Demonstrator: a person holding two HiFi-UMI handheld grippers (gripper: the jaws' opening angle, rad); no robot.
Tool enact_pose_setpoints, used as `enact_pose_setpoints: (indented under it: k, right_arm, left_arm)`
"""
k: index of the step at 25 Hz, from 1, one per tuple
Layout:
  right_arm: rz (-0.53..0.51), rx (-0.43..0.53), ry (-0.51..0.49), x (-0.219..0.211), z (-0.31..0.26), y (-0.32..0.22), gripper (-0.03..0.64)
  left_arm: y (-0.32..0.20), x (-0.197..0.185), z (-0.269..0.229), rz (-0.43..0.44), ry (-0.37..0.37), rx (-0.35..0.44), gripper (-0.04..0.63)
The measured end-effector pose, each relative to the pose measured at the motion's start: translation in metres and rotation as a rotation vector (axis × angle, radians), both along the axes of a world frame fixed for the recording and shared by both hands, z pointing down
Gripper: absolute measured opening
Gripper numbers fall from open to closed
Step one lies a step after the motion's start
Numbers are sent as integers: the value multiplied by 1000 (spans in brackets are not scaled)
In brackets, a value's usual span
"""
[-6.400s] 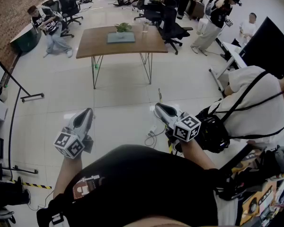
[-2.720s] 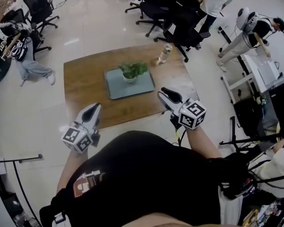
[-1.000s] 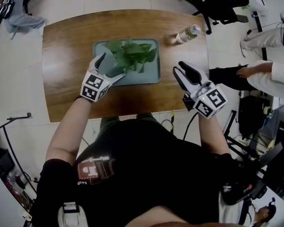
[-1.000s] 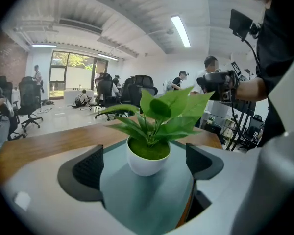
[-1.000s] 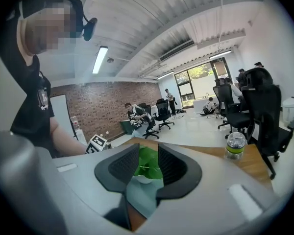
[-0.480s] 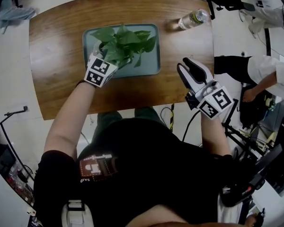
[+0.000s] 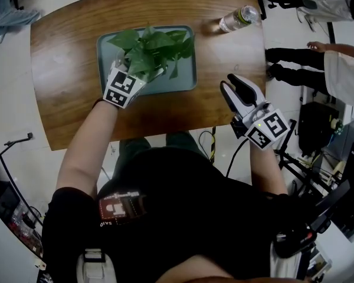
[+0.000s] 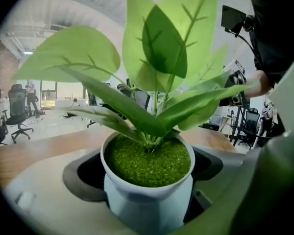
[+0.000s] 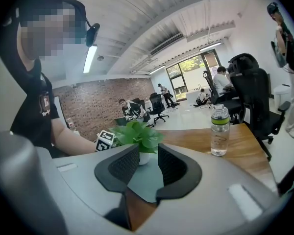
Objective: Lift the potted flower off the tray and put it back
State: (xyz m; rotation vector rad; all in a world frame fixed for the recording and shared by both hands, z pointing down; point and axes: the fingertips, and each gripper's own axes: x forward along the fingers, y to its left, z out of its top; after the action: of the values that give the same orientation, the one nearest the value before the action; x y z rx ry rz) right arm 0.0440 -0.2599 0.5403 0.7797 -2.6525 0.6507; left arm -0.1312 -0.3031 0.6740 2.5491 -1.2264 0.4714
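The potted flower (image 8: 147, 195) is a white pot with green moss and broad leaves, and it sits deep between the fingers of my left gripper (image 8: 148, 173). Those jaws have just been closing, and both dark pads (image 8: 81, 173) lie against the pot's rim. In the head view the leaves (image 7: 150, 46) hide the pot above the grey-green tray (image 7: 186, 81), and my left gripper (image 7: 128, 71) reaches under them. My right gripper (image 7: 231, 83) hangs open and empty by the table's front right edge. Its own view looks past my right gripper (image 9: 148, 163) at the plant (image 9: 137, 133) and tray (image 9: 146, 182).
A clear water bottle (image 7: 239, 17) lies on the wooden table (image 7: 65, 69) at the back right; it shows as the bottle (image 9: 219, 131) in the right gripper view. A person (image 7: 342, 63) stands right of the table. Office chairs and people fill the room behind.
My left gripper has moved forward from the tray's near left corner in under the leaves, around the pot. My right gripper has sunk slightly beside the table's right front edge.
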Motion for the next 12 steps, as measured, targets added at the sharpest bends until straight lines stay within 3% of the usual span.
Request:
enact_pose_setpoints:
  k: [12]
  right_arm:
    - [99, 68, -29, 52, -42, 0, 127]
  left_arm:
    - [-20, 83, -126, 133, 70, 106, 496]
